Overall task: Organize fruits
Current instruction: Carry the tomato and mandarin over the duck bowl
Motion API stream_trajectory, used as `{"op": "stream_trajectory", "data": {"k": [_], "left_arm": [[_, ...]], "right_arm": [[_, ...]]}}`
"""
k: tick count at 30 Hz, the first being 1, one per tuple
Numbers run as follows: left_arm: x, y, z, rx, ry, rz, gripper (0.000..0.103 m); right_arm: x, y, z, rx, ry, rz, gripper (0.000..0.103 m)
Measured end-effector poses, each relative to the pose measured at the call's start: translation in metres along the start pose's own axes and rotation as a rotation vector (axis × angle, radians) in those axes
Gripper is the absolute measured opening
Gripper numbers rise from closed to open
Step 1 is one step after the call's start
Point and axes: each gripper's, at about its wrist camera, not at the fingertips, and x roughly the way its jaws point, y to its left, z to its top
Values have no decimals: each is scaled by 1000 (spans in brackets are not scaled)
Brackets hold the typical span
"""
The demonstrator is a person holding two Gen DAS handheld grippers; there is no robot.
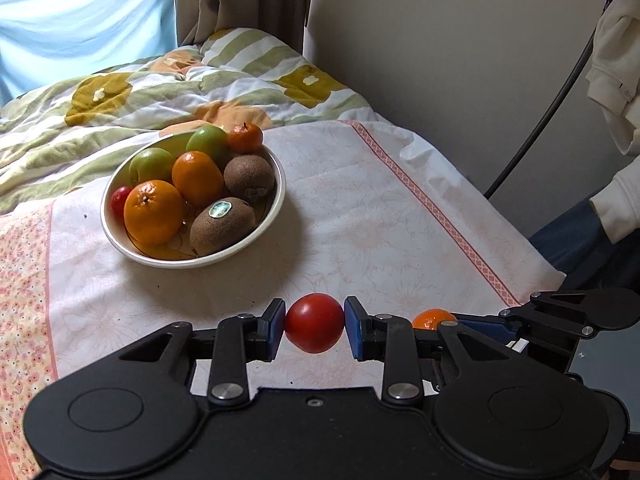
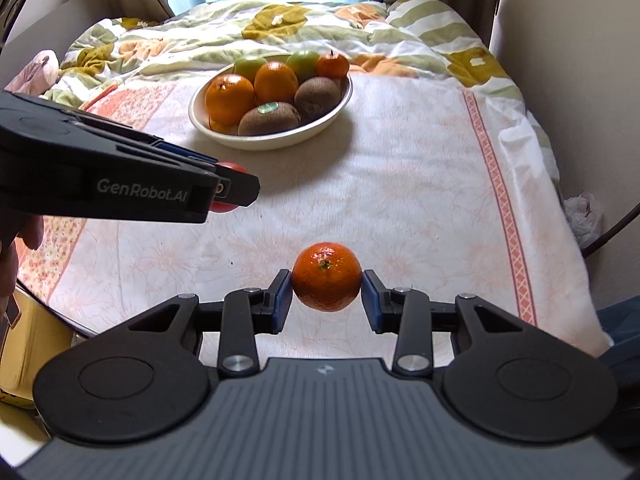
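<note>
With the left gripper (image 1: pixel 315 323) clamped on a red tomato (image 1: pixel 315 323) and the right gripper (image 2: pixel 327 277) on a mandarin (image 2: pixel 327 277) above the bed's near edge, both fruits next need carrying to the crowded bowl (image 2: pixel 336 110) mid-bed

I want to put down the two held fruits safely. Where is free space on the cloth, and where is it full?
Free: the pale cloth between the bowl and its pink patterned stripe, and the near cloth in front of the bowl. Crowded: the bowl, heaped with oranges, kiwis and green apples.
</note>
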Motion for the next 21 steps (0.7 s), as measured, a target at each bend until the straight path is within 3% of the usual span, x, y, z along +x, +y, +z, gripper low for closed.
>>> {"op": "stream_trajectory", "data": {"k": [12,21], "left_arm": [[-53,33,27,-28,-125,52,36],[-36,77,60,-87,-141,129,36]], "right_arm": [[-25,6,61,-7,-116,3,52],[15,6,119,-53,-130,62,52]]}}
